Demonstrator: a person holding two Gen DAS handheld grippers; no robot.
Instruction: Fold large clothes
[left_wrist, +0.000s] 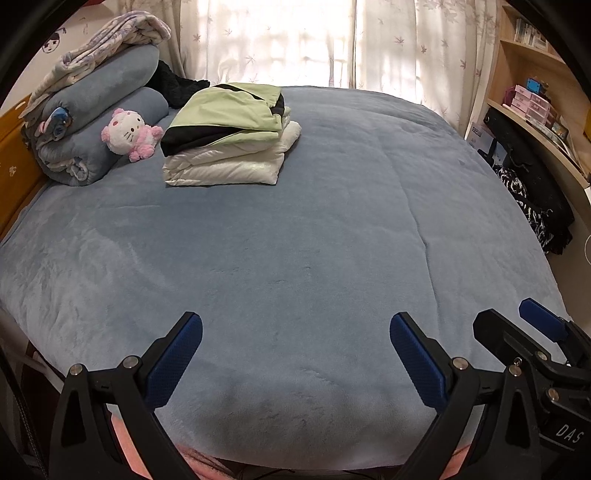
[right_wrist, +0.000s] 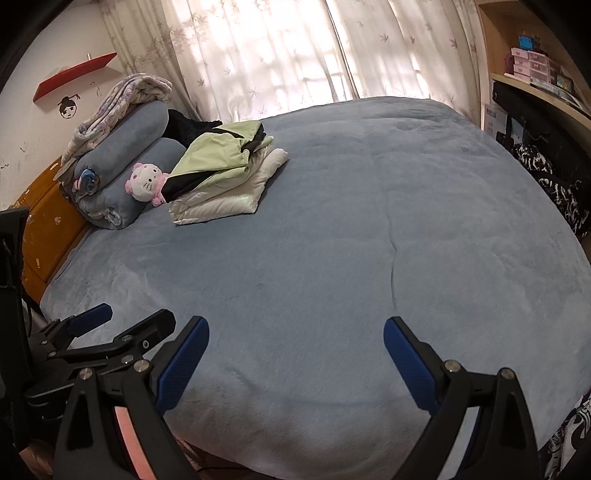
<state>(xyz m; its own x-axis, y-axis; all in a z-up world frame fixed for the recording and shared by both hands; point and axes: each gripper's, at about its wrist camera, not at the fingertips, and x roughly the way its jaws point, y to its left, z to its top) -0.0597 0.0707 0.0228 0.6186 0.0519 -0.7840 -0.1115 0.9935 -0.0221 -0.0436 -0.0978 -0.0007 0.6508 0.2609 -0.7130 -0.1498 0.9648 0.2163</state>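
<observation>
Over the near edge of the bed (left_wrist: 332, 229) I held both claws spread wide and empty, my left gripper (left_wrist: 295, 332) beside my right gripper (right_wrist: 295, 338). Far off toward the headboard sat the task's clothes, already folded as far as I could judge: a green jacket (left_wrist: 236, 110) stacked on a white padded coat (left_wrist: 229, 162). No unfolded garment lay on the blue cover, so I judged the work done or waiting on another piece. Beside the stack rested a pink plush cat (left_wrist: 129, 134) against rolled blue blankets (left_wrist: 103, 99). Sunlit curtains (left_wrist: 280, 40) hung behind; wooden shelves (left_wrist: 535, 62) stood on the right.
</observation>
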